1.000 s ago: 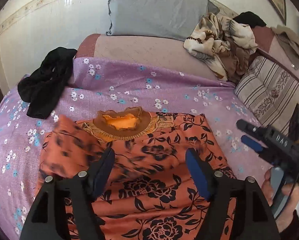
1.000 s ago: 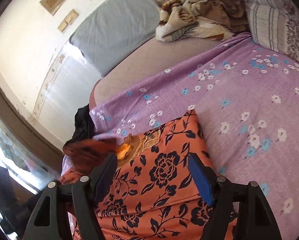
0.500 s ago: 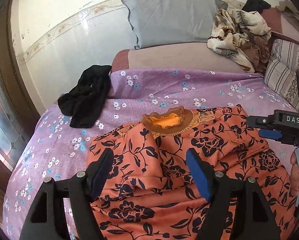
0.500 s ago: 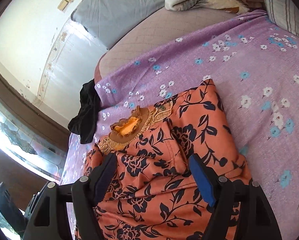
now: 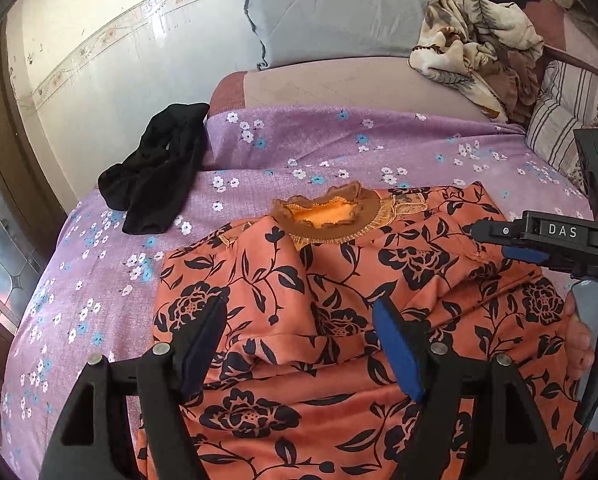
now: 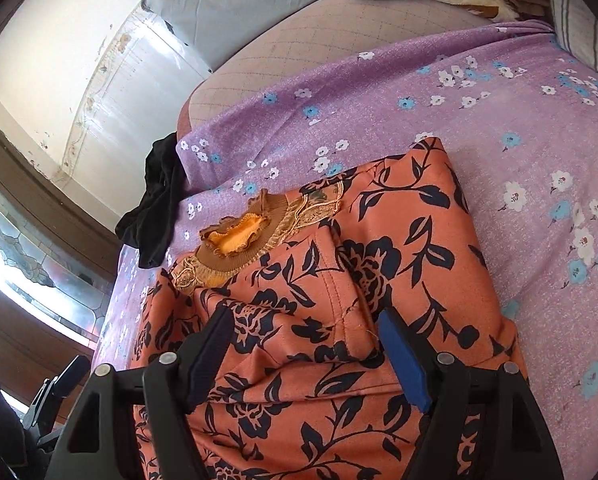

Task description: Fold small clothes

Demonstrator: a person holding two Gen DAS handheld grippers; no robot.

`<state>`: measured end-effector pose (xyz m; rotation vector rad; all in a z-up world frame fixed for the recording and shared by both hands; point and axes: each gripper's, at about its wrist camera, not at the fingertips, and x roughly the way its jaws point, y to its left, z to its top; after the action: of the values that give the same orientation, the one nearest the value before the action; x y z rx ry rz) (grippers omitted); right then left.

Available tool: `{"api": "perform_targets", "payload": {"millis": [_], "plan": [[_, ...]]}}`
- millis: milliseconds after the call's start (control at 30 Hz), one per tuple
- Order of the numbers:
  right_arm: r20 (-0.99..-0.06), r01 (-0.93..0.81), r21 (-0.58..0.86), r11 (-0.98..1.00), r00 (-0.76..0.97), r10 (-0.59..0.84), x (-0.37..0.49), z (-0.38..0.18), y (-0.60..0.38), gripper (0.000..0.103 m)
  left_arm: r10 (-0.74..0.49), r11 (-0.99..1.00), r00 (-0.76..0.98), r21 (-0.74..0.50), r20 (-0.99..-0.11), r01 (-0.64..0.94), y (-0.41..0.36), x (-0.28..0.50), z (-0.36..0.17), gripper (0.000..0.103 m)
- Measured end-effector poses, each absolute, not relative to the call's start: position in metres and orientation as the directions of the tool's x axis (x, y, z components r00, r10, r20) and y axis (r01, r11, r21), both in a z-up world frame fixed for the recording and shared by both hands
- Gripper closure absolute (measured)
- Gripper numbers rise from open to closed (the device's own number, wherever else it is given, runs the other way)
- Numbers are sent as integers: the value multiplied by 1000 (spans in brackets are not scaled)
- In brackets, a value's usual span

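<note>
The purple flowered bedsheet (image 5: 339,148) carries my orange floral garment (image 5: 339,280), lying in front of me with both sleeves folded inward. It looks light, soft and slippery, likely to slump, so I'd pinch a doubled hem edge. My left gripper (image 5: 299,340) and right gripper (image 6: 305,344) both hover spread wide, holding nothing.

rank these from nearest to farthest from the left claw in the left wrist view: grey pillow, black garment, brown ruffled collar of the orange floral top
1. Brown ruffled collar of the orange floral top, straight ahead of the left claw.
2. Crumpled black garment, ahead and to the left on the purple flowered sheet.
3. Grey pillow, farthest, propped against the wall at the bed's far end.
</note>
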<state>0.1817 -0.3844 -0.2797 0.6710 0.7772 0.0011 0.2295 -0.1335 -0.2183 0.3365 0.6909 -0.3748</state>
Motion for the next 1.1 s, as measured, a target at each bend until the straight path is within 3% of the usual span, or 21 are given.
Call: {"api": "perform_targets", "payload": {"millis": [500, 667, 900, 1000, 1100], "plan": [[-635, 230, 576, 785, 730, 252, 183, -280, -387, 25, -175, 894, 696, 184, -697, 409, -130, 240, -231, 27], [-597, 218, 643, 734, 743, 302, 185, -282, -400, 25, -151, 897, 700, 201, -697, 394, -126, 246, -234, 27], [-474, 225, 818, 530, 786, 397, 182, -296, -437, 33, 51, 970, 677, 198, -734, 142, -68, 299, -256, 25], [-483, 248, 823, 511, 780, 399, 185, -303, -441, 33, 123, 980, 608, 192, -784, 50, -47, 316, -274, 22], [-498, 261, 830, 492, 744, 446, 195, -314, -435, 35, 103, 989, 531, 141, -841, 32, -39, 321, -292, 22]]}}
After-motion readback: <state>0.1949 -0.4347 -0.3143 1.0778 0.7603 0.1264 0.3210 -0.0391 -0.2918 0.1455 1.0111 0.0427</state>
